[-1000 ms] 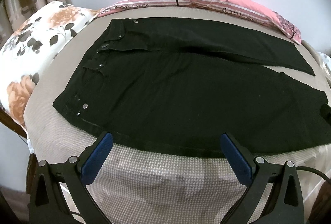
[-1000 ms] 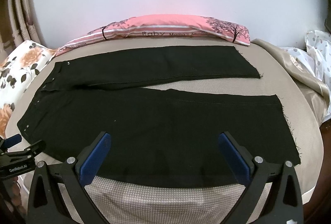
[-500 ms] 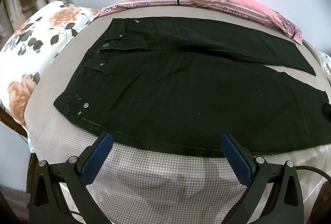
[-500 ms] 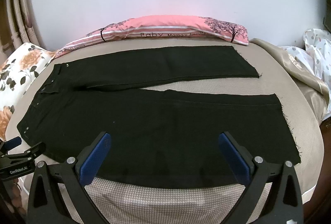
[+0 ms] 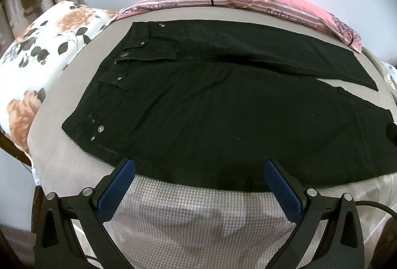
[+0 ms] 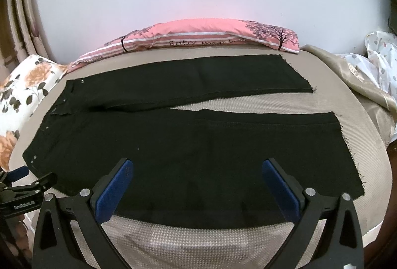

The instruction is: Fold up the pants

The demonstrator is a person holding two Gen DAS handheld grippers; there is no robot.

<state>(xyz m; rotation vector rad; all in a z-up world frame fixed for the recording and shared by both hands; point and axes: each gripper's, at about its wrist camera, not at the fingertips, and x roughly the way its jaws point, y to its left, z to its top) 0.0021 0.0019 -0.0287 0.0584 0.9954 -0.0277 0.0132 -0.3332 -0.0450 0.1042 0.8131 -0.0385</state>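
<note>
Black pants (image 5: 211,105) lie flat on the beige bed, waistband to the left, both legs spread out to the right; they also show in the right wrist view (image 6: 188,142). My left gripper (image 5: 199,169) is open and empty, hovering at the near edge of the pants by the hip. My right gripper (image 6: 197,167) is open and empty over the near leg. The left gripper also shows at the left edge of the right wrist view (image 6: 22,182).
A pink striped pillow (image 6: 198,38) lies along the far edge by the wall. A floral pillow (image 5: 37,65) sits at the left. A shiny beige cloth and a dotted white cloth (image 6: 379,65) lie at the right. The beige bedcover (image 5: 198,214) shows in front.
Both views have shifted only slightly; the right gripper has lifted a little. The pants have not moved and both grippers stay open.
</note>
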